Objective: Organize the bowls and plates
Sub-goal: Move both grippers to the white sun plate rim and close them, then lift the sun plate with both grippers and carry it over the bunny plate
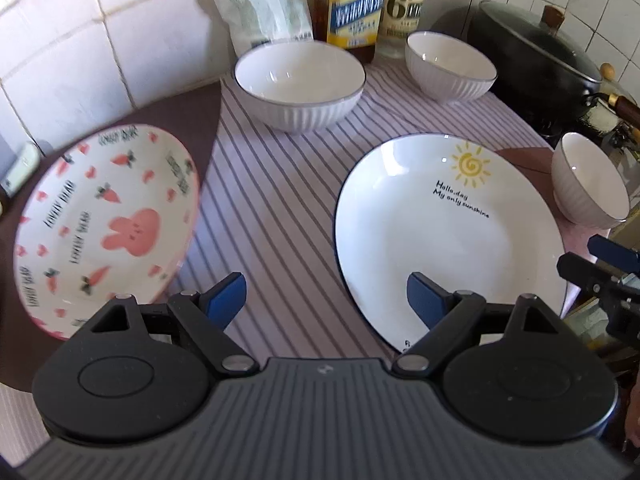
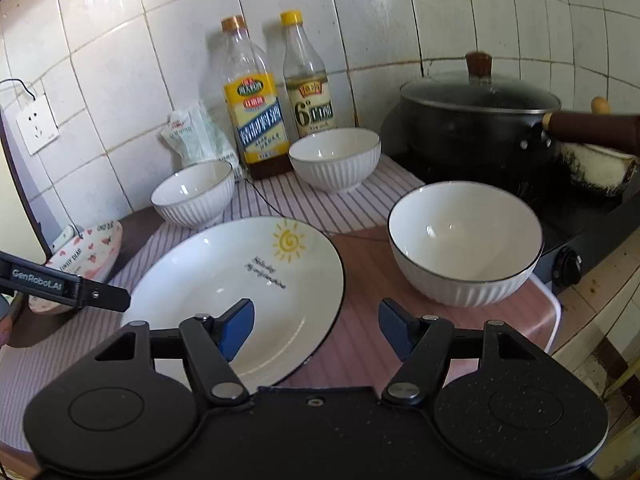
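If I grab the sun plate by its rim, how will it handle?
The sun plate looks like glazed ceramic: likely stiff, fairly heavy and breakable. Its glossy surface may slip between the fingers. It is shallow and lies flat on the striped cloth, so getting under its rim could be awkward.

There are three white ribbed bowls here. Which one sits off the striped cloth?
The white bowl nearest the black pot: it rests on the pink mat, while the other two bowls stand on the striped cloth by the bottles.

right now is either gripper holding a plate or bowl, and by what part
Nothing is held: the left gripper and right gripper are both open and empty.
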A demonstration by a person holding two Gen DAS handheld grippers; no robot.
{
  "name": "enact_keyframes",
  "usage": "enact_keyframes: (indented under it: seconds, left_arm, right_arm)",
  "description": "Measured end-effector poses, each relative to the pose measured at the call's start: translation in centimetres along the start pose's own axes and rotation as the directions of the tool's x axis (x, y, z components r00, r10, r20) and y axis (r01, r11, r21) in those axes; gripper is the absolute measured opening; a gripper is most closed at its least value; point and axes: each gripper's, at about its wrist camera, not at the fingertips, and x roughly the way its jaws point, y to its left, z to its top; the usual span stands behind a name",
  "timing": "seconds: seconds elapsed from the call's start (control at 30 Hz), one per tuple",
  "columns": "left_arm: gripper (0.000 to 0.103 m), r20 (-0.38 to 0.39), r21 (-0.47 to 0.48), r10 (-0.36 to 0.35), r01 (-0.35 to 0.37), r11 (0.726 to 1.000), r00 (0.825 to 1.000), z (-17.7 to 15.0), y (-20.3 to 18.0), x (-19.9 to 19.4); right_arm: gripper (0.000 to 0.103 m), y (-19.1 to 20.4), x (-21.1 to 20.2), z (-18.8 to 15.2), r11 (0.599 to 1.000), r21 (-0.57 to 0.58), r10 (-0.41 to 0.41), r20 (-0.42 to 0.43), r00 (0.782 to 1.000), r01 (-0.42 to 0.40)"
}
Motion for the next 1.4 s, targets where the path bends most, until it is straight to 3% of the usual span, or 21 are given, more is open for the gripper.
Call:
enact_keyframes:
  seconds: [0.2, 0.3, 0.4, 0.43, 0.47, 0.53, 0.57, 0.6, 0.77, 0.93, 1.2, 1.4]
  left_arm:
    - [0.088, -0.028, -0.027, -0.014, 0.014, 1.0, 0.999, 0.0, -0.4, 1.7]
    - [0.086, -0.025, -0.03, -0.025, 0.024, 0.999, 0.999, 0.1, -0.5, 1.8]
    - [0.081, -0.035, -0.041, -0.031, 0.03, 0.999, 0.999, 0.1, -0.4, 2.1]
    - [0.066, -0.044, -0.044, -0.037, 0.035, 0.998, 0.998, 0.1, -0.4, 2.2]
    - [0.059, -0.058, -0.047, -0.038, 0.035, 0.998, 0.998, 0.0, -0.4, 2.3]
    - [0.044, -0.065, -0.061, -0.056, 0.052, 0.997, 0.996, -0.1, -0.3, 2.5]
    - [0.037, -0.053, -0.073, -0.079, 0.075, 0.994, 0.995, -0.1, -0.3, 2.5]
    - [0.022, -0.055, -0.084, -0.109, 0.104, 0.991, 0.993, -0.1, -0.3, 2.5]
    - [0.021, -0.045, -0.102, -0.106, 0.101, 0.99, 0.993, -0.3, -0.5, 2.3]
    - [0.024, -0.043, -0.167, -0.127, 0.118, 0.979, 0.991, -0.3, -0.1, 2.6]
    - [0.022, -0.071, -0.233, -0.117, 0.097, 0.968, 0.991, 0.3, 0.2, 2.6]
    - [0.021, -0.091, -0.23, -0.05, 0.028, 0.973, 0.995, 0.9, 0.2, 1.3]
  right_arm:
    - [0.073, -0.2, 1.6, -0.4, 0.999, 0.011, 0.037, -0.031, 0.999, -0.037]
    - [0.065, -0.2, 2.1, -0.5, 0.999, 0.008, 0.046, -0.047, 0.998, -0.045]
    - [0.049, -0.3, 2.5, -0.5, 0.997, 0.025, 0.075, -0.068, 0.995, -0.074]
    - [0.045, -0.3, 2.6, -0.5, 0.996, 0.032, 0.091, -0.076, 0.993, -0.089]
    - [0.041, -0.3, 2.7, -0.6, 0.996, 0.032, 0.088, -0.079, 0.993, -0.086]
    - [0.022, -0.4, 2.8, -0.7, 0.998, 0.028, 0.062, -0.082, 0.995, -0.06]
    - [0.022, -0.5, 2.9, -0.8, 0.998, 0.03, 0.053, -0.089, 0.995, -0.05]
    - [0.022, -0.8, 2.9, -0.8, 0.997, 0.048, 0.065, -0.084, 0.994, -0.061]
    - [0.022, -0.9, 3.2, -0.5, 0.997, 0.041, 0.073, -0.113, 0.991, -0.069]
    - [0.023, -1.9, 4.1, -0.3, 0.984, 0.141, 0.131, -0.142, 0.981, -0.111]
    - [0.022, -1.6, 4.4, 0.4, 0.986, 0.129, 0.133, -0.19, 0.973, -0.11]
    - [0.023, -0.8, 4.0, 0.6, 0.983, 0.104, 0.173, -0.204, 0.964, -0.155]
